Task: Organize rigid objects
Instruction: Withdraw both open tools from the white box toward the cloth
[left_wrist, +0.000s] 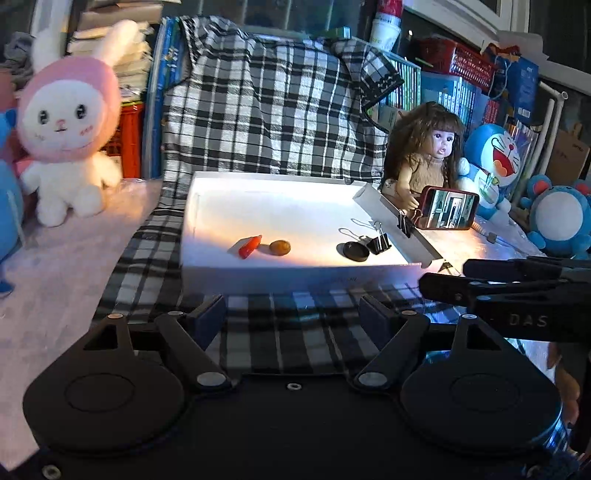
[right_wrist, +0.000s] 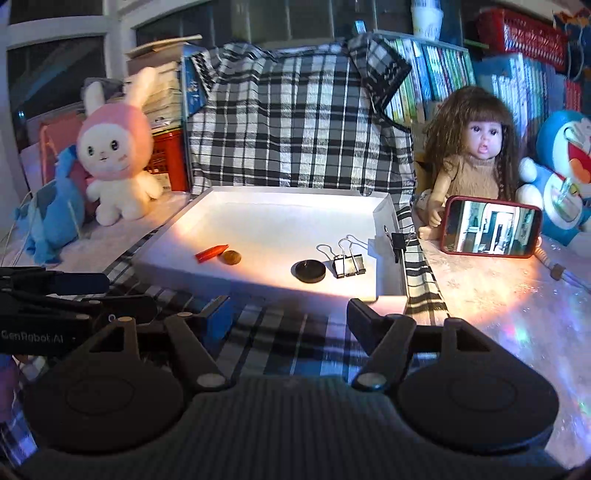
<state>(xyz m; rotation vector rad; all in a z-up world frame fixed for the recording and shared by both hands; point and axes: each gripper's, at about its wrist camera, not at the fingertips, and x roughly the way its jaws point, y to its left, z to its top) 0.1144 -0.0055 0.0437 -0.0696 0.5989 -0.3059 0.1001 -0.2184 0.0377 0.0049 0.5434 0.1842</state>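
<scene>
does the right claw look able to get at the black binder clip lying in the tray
Probably yes: the right claw is open and empty, and the binder clip lies exposed near the white tray's low front edge, the black disc beside it.

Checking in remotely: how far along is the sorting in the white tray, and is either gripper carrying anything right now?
Looks done: the red piece and amber bead lie paired inside the white tray, with the black disc beside a binder clip. In hand: nothing; the left gripper and right gripper are open and empty, short of the tray. Possibly left: another clip on the tray's right wall.
</scene>
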